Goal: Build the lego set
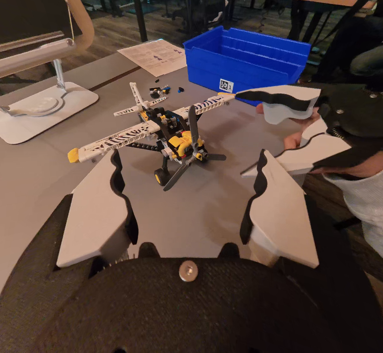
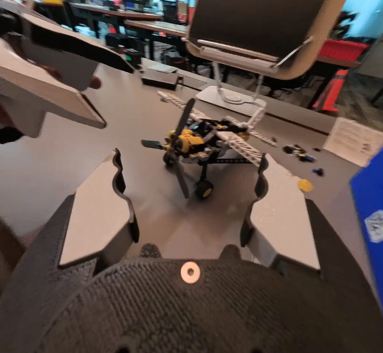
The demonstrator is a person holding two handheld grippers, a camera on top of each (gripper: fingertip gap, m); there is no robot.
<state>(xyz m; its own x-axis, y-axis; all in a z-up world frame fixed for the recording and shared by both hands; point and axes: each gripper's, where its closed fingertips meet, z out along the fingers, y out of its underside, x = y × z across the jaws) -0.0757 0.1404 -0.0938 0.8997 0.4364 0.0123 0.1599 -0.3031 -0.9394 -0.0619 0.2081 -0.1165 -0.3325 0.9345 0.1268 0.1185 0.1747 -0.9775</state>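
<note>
One lego plane (image 1: 165, 135) is seen standing on its wheels on the grey table (image 1: 186, 214), mid-table, with white striped wings, yellow nose and a grey three-blade propeller (image 1: 193, 150). One yellow wingtip piece (image 2: 305, 185) lies loose on the table in the right wrist view. A small pile of loose parts (image 1: 159, 91) is seen behind the plane. One blue bin (image 1: 244, 61) carries a square tag marker; one printed instruction sheet (image 1: 155, 57) lies beside it. One tablet stand (image 1: 45, 102) is placed at the left. The left gripper (image 1: 189, 193) is held released, nothing between its jaws. The right gripper (image 2: 189, 193) is likewise spread and empty, one finger by the wingtip.
</note>
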